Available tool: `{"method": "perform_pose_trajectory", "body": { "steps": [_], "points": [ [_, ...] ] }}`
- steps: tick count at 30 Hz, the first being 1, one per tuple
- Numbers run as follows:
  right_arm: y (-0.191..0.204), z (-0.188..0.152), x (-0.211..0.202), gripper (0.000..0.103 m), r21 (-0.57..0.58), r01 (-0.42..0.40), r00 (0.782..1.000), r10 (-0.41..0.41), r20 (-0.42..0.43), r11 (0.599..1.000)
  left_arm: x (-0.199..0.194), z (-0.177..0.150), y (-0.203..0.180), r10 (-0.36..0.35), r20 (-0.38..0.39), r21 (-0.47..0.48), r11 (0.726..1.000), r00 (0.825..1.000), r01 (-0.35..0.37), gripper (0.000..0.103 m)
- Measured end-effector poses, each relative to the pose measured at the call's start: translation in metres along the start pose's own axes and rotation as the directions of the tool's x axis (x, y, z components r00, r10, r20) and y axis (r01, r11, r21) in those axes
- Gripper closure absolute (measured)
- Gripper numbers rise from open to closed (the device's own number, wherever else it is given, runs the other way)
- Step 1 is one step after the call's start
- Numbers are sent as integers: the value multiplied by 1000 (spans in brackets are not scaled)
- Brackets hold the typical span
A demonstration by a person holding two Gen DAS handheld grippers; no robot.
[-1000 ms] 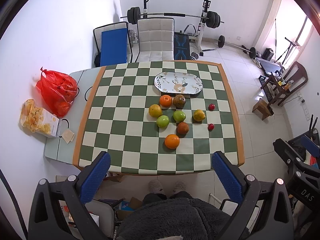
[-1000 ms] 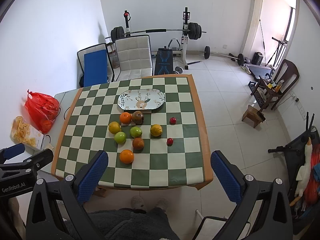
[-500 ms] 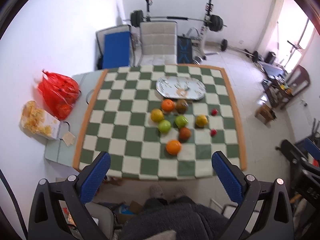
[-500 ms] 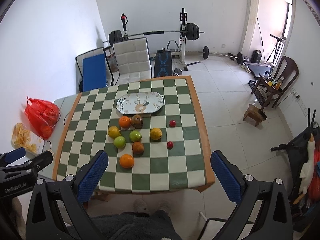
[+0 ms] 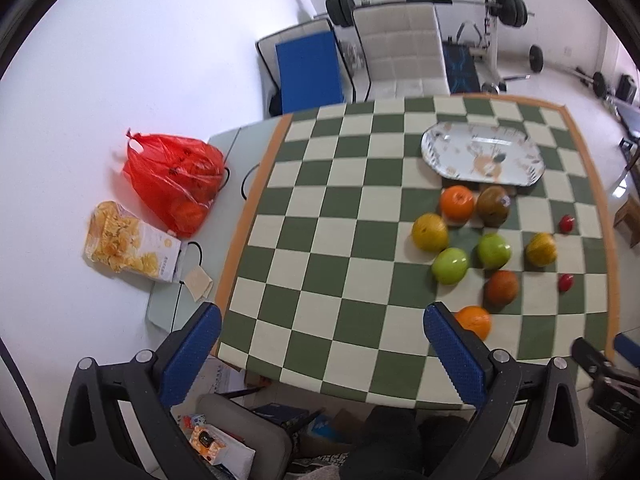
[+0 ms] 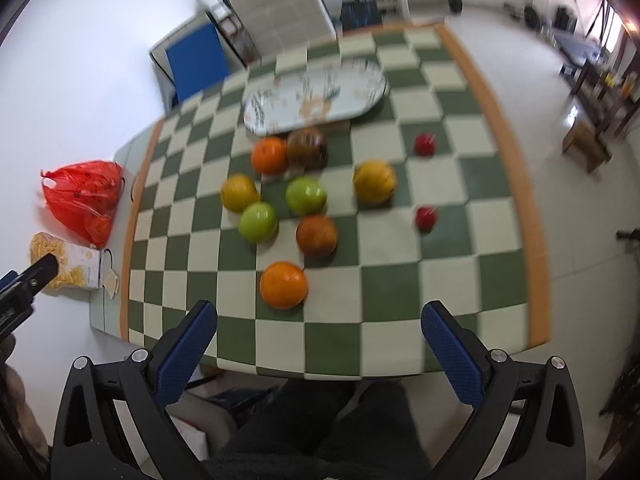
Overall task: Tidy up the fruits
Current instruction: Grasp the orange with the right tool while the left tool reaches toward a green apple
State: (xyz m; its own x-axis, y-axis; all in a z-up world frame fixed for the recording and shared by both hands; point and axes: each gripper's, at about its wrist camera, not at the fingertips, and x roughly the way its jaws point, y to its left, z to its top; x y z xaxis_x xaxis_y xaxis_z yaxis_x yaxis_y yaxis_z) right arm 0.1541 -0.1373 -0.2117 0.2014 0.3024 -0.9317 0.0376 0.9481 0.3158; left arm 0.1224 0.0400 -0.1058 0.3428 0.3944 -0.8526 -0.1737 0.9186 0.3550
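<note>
Checkered green-and-cream table [image 5: 320, 216] fills the left wrist view, home-gym gear behind it. An oval plate [image 5: 482, 156] is seen bare at the far side. Fruit is clustered just in front of it: an orange [image 5: 458, 201] and a brown fruit [image 5: 493, 205] close to the plate rim, two green apples [image 5: 450, 265], two yellowish fruits, a reddish-brown one, two small red fruits [image 5: 566, 224] off toward the right edge, and a near orange [image 5: 474, 321] partly hidden behind the left gripper's right finger. Left gripper [image 5: 320, 354] is held wide, nothing between the pads, above the near table edge. A red bag [image 5: 176, 180] and a snack box [image 5: 128, 248] are parked off the cloth to the left.

Right wrist view: same layout, heavily motion-blurred. Right gripper [image 6: 318, 346] is spread wide and empty, aimed roughly at the near orange [image 6: 283, 284]. Contact between the brown fruit and the plate cannot be resolved through the blur; probably just beside.

Nothing appears to be sorted yet.

Risks, judged:
- Round fruit on a flat cloth: an off-centre pinch could squirt it out toward the near edge.
- The tight cluster could be knocked by a wide finger on approach, sending neighbours rolling.
- The small red fruits sit near the right edge and could be nudged off.
</note>
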Motion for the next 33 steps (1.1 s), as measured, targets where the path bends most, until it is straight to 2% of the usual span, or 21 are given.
{"method": "perform_pose_trajectory", "body": {
  "steps": [2, 3, 5, 6, 10, 13, 17, 18, 20, 23, 26, 27, 28, 31, 32, 33],
  "points": [
    [4, -11, 42, 0, 12, 5, 999, -4, -48, 1000, 26, 2, -2, 9, -43, 20, 1000, 999, -8, 0],
    [5, -2, 79, 0, 41, 1, 994, 3, -107, 999, 44, 5, -4, 7, -76, 35, 999, 997, -4, 0],
    [6, -6, 122, 0, 65, 15, 989, -6, -146, 998, 73, 8, -9, 4, -117, 62, 998, 993, 3, 0],
    [13, -27, 129, 1, 71, 20, 988, -9, -153, 997, 87, 9, -12, 4, -145, 77, 997, 989, 8, 0],
    [31, -27, 185, 4, 151, 43, 973, -7, -231, 988, 141, 14, -24, -33, -246, 130, 989, 969, 67, 0],
    [42, -29, 212, 15, 181, 55, 963, -4, -270, 982, 167, 20, -35, -51, -288, 174, 979, 956, 105, 0],
    [55, -30, 236, 35, 179, 114, 953, -57, -296, 977, 184, 32, -51, -86, -302, 234, 959, 950, 161, 0],
    [56, -30, 239, 36, 172, 132, 951, -75, -299, 976, 186, 36, -55, -97, -302, 250, 952, 948, 177, 0],
    [54, -32, 239, 36, 182, 131, 952, -72, -298, 975, 187, 44, -67, -130, -297, 284, 934, 946, 218, 0],
    [36, -41, 231, 36, 230, 167, 946, -90, -312, 959, 189, 54, -92, -190, -293, 352, 890, 937, 290, 0],
    [16, -48, 223, 36, 277, 198, 944, -107, -313, 940, 198, 59, -123, -244, -328, 420, 828, 913, 372, 2],
    [10, -50, 221, 36, 295, 206, 943, -109, -314, 933, 201, 59, -133, -248, -342, 440, 810, 907, 387, 4],
    [6, -49, 221, 36, 302, 209, 943, -110, -314, 930, 205, 60, -141, -252, -357, 453, 795, 899, 403, 12],
    [-8, -53, 217, 36, 353, 215, 945, -103, -311, 910, 219, 56, -165, -243, -417, 492, 750, 876, 442, 15],
    [-11, -54, 217, 36, 365, 217, 945, -101, -310, 905, 223, 54, -170, -230, -426, 505, 742, 875, 441, 15],
    [-12, -54, 217, 36, 370, 219, 945, -102, -310, 903, 227, 53, -176, -197, -414, 533, 739, 889, 412, 14]
  ]
}}
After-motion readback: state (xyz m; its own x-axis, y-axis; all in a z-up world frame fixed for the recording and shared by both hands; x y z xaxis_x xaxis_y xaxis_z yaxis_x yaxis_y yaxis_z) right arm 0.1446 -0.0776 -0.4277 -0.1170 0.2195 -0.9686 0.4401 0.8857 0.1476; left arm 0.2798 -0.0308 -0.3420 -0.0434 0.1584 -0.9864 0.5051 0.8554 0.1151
